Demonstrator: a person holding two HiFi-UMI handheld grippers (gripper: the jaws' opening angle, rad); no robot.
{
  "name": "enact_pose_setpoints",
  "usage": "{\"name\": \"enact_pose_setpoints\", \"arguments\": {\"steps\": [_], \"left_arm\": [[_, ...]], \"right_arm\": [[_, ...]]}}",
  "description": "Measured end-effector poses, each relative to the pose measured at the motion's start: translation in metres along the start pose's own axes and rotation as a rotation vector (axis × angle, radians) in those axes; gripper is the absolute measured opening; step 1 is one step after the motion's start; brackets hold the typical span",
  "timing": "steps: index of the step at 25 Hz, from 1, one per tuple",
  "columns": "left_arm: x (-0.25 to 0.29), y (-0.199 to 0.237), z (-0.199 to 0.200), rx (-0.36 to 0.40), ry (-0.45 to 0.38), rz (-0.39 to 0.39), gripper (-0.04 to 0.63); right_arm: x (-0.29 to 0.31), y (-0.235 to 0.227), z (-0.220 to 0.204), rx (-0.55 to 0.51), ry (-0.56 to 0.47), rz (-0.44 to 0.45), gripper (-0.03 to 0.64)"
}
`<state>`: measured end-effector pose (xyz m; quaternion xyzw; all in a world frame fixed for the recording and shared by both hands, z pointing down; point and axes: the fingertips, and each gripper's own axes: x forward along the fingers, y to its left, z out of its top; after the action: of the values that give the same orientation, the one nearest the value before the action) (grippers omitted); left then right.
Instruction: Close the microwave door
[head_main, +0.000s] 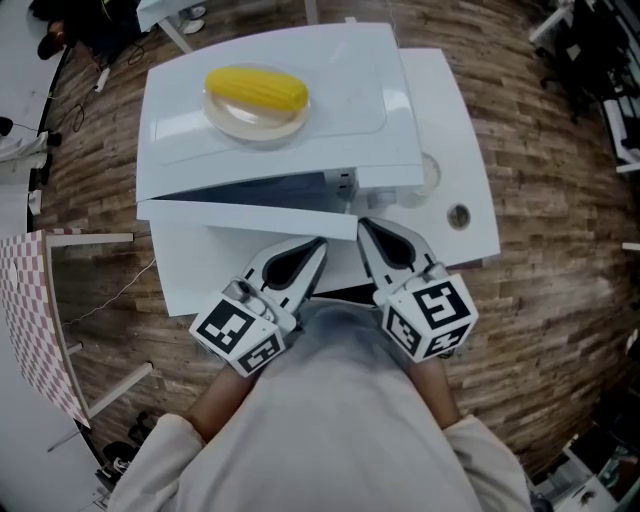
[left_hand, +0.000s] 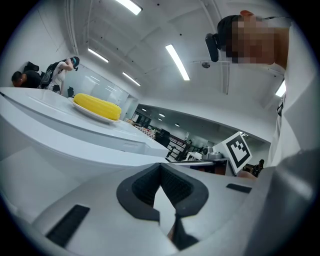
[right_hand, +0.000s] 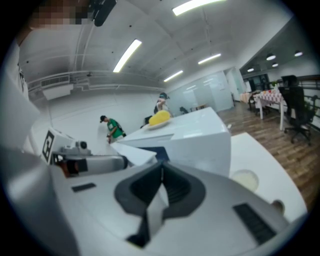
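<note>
Indoors, plank floor (head_main: 545, 300), white table (head_main: 470, 200) — microwave door (head_main: 230, 255) ajar; left gripper (head_main: 318, 245), right gripper (head_main: 365, 226) jaws together, empty.

Microwave (head_main: 330, 90) on tabletop (head_main: 455, 140), toward left. Plate (head_main: 250, 125) on microwave top, far-left; corn (head_main: 256, 88) on plate. Door (head_main: 230, 225) on near side. Left tongs (head_main: 318, 245), right tongs (head_main: 365, 228) side by side, just near of door.
</note>
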<state>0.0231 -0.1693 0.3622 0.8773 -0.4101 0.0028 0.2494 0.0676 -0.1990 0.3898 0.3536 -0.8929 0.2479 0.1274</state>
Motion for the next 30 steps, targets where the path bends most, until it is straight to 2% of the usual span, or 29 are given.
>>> {"name": "enact_pose_setpoints", "arguments": {"steps": [9,13,17,21,30], "left_arm": [[0.005,0.005,0.006,-0.005,-0.007,-0.009,0.020],[0.010,0.002,0.011,0.102,0.008,0.000,0.019],[0.014,0.002,0.011,0.007,-0.012,-0.044,0.018],[0.014,0.007,0.010,0.008,-0.010,-0.019,0.020],[0.018,0.012,0.012,-0.012,-0.014,-0.016,0.020]], "right_arm": [[0.000,-0.002,0.001,-0.008,0.005,-0.011,0.023],[0.001,-0.003,0.000,-0.006,0.005,-0.013,0.023],[0.001,-0.004,0.001,-0.005,0.006,-0.014,0.023],[0.000,-0.003,0.003,-0.006,0.002,-0.013,0.023],[0.002,-0.003,0.004,-0.011,0.004,-0.003,0.023]]}}
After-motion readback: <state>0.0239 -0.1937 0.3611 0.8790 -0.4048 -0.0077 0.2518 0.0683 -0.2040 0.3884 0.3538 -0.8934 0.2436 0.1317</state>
